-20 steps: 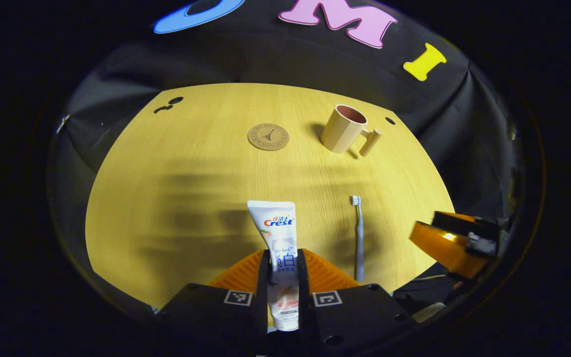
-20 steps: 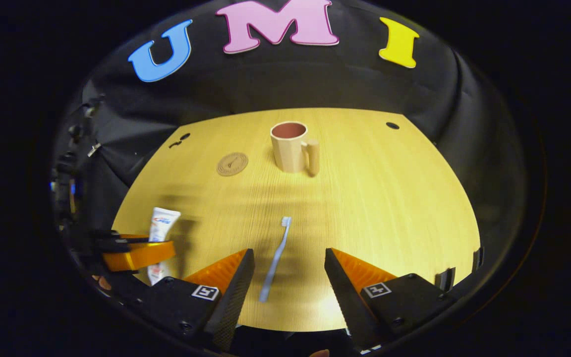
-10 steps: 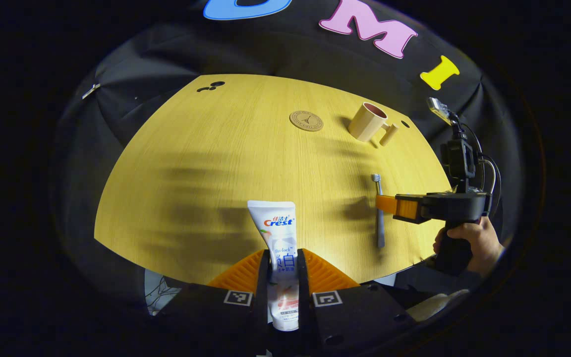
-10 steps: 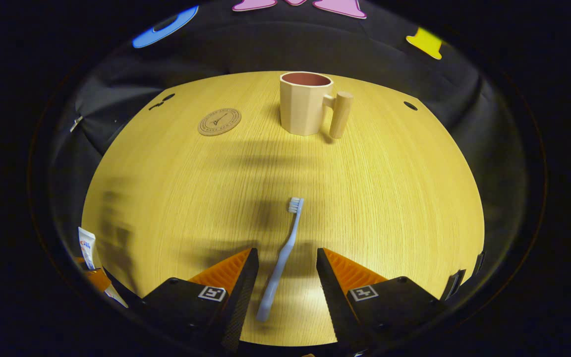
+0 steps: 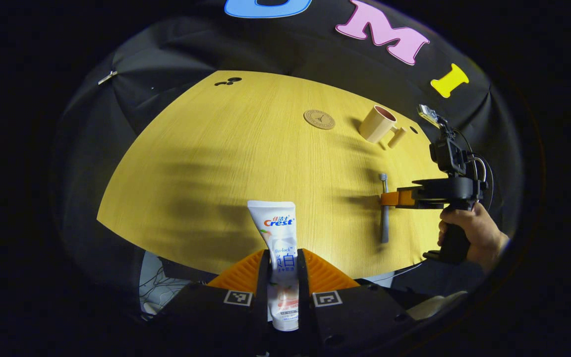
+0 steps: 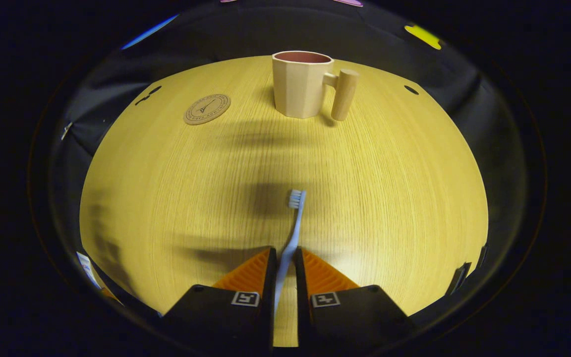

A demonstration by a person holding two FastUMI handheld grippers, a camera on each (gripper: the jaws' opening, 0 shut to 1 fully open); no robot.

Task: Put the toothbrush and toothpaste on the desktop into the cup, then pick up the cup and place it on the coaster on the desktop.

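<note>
A: What does each hand-held gripper have right now?

B: The left hand-held gripper (image 5: 283, 267) is pinching the toothpaste (image 5: 278, 243) low on the tube, which stands up ahead of its fingers. The right hand-held gripper (image 6: 285, 270) has both fingers pressed on the toothbrush (image 6: 290, 233) handle, bristles pointing forward, low over the worktop (image 6: 389, 188).

A: What could go wrong?

B: The handle is thin and held far from the head. I'd judge it could swivel or slip when lifted, and then the tip would miss the cup mouth. The tube is soft, so a tight squeeze may buckle it.

A: Where is the cup?

B: The cup (image 6: 301, 84) stands well ahead of the right hand-held gripper, handle to its right. The coaster (image 6: 207, 109) lies ahead to its left, apart from the cup.
</note>
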